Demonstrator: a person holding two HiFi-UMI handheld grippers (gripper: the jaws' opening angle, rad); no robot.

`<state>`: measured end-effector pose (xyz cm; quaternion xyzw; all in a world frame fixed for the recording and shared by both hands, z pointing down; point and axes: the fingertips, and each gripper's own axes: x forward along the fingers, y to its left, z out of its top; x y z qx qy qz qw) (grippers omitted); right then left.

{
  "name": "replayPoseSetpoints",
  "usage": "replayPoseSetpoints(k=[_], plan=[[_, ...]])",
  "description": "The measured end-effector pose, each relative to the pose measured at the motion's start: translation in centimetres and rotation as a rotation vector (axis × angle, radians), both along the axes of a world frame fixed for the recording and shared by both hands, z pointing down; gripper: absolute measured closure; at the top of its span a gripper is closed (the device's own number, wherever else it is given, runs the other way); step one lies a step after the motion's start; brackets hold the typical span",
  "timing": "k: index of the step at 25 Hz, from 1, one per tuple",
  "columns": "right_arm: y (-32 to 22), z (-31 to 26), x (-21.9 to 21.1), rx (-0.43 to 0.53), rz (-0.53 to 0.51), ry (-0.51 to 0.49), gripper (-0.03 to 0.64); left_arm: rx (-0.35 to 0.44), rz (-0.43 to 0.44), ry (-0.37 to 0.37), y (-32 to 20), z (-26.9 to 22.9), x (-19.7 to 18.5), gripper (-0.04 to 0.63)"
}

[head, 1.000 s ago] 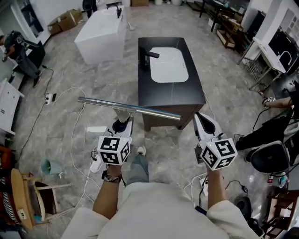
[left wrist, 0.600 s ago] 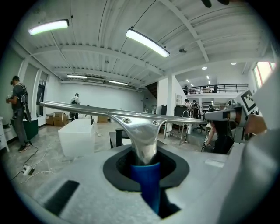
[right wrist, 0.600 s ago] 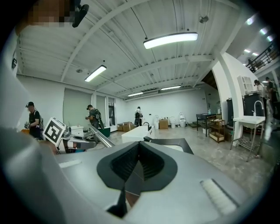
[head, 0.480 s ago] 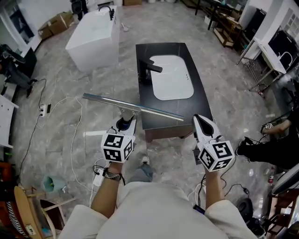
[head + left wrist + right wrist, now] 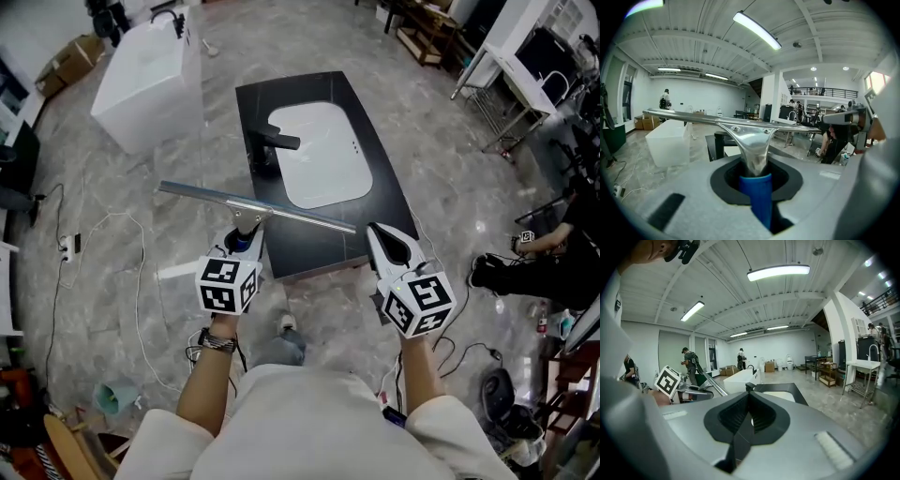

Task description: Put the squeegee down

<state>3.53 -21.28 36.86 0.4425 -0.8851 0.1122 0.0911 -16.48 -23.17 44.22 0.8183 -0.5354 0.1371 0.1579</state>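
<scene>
My left gripper [image 5: 245, 241] is shut on the blue handle [image 5: 759, 199] of a squeegee [image 5: 255, 206]. Its long metal blade [image 5: 693, 117] lies crosswise, hanging over the near left edge of a black vanity top [image 5: 384, 192]. The vanity holds a white basin [image 5: 322, 155] and a black faucet [image 5: 268, 145]. My right gripper [image 5: 390, 244] hovers over the vanity's near right corner, shut, with nothing between its jaws. In the right gripper view the right gripper [image 5: 749, 412] points at the vanity [image 5: 780, 389], with the left gripper's marker cube [image 5: 668, 380] at the left.
A white bathtub [image 5: 145, 70] stands on the floor behind and left of the vanity. Cables [image 5: 141, 281] run over the marble floor at the left. A person [image 5: 548, 258] sits low at the right beside white tables [image 5: 511, 56]. Other people stand far off [image 5: 689, 364].
Both grippers and my head have moved forward toward the vanity. The squeegee blade has gone from in front of the vanity to over its near edge, still held by the left gripper.
</scene>
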Motion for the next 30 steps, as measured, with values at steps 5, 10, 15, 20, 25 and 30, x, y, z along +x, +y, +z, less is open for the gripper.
replayPoseSetpoints(k=[5, 10, 15, 20, 25, 30], plan=[[-1.6, 1.4, 0.0, -0.031, 0.041, 0.013, 0.609, -0.057, 0.068, -0.025, -3.3, 3.0, 0.4, 0.545], [-3.0, 2.8, 0.4, -0.074, 0.100, 0.019, 0.609, -0.123, 0.132, -0.027, -5.6, 6.0, 1.1, 0.545], [-4.5, 4.2, -0.1, -0.096, 0.140, 0.019, 0.609, -0.189, 0.188, -0.022, -8.3, 9.1, 1.0, 0.545], [-5.2, 6.2, 0.3, -0.141, 0.152, 0.029, 0.609, -0.270, 0.269, -0.054, -9.8, 12.9, 2.2, 0.545], [-6.7, 7.7, 1.0, -0.174, 0.158, 0.032, 0.609, -0.360, 0.318, -0.081, -10.5, 16.4, 3.3, 0.545], [-8.2, 8.9, 2.0, -0.189, 0.166, 0.036, 0.609, -0.429, 0.322, -0.088, -11.0, 19.5, 4.3, 0.544]])
